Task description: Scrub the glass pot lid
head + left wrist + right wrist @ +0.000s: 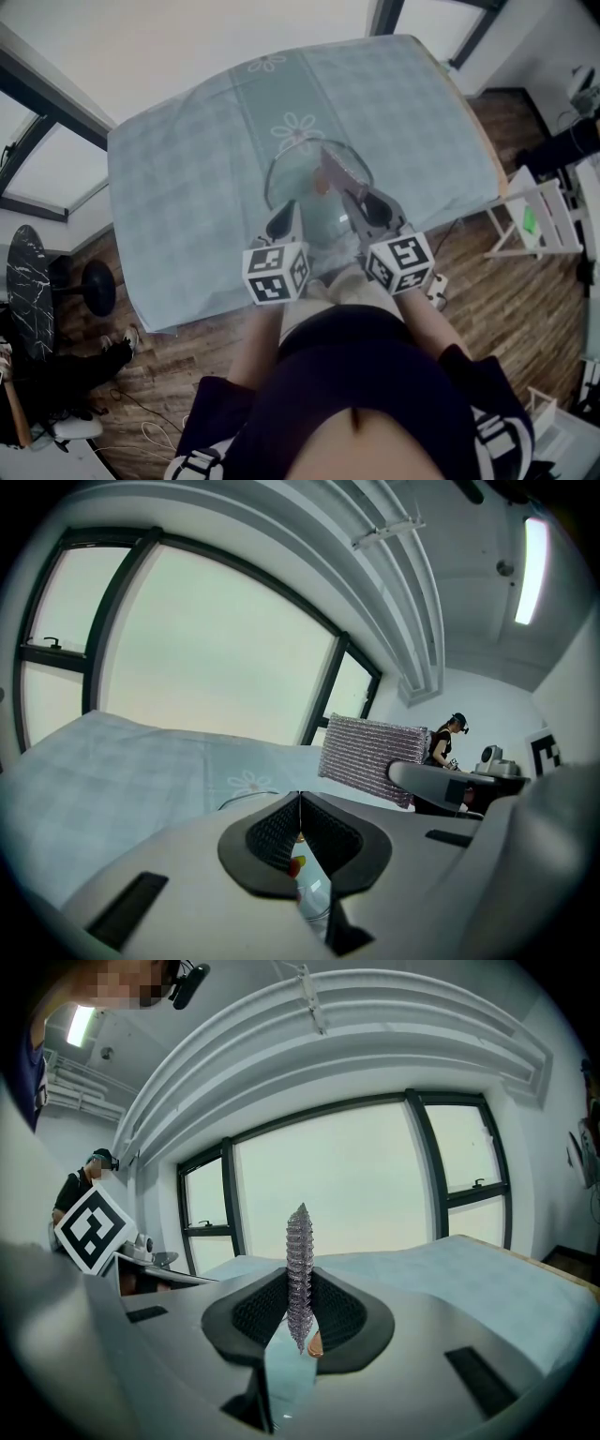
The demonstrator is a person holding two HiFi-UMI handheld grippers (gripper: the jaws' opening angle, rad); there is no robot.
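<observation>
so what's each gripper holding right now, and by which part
The right gripper pinches the grey-purple woven scrubbing pad by its near edge; left gripper is shut on nothing.

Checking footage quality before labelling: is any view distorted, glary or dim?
Head view: fisheye bends the table edges, corners dim. Left gripper view: window washed out, straight lines curved. Right gripper view: scrub pad sharp, windows washed out, corners dark.

The head camera looks steeply down on the bench (pixel 187 178), the left tongs (pixel 285 217) and the right tongs (pixel 367 206). Each tongs camera sits low, close behind its jaws, facing across that same bench toward windows (pixel 328 1185).
</observation>
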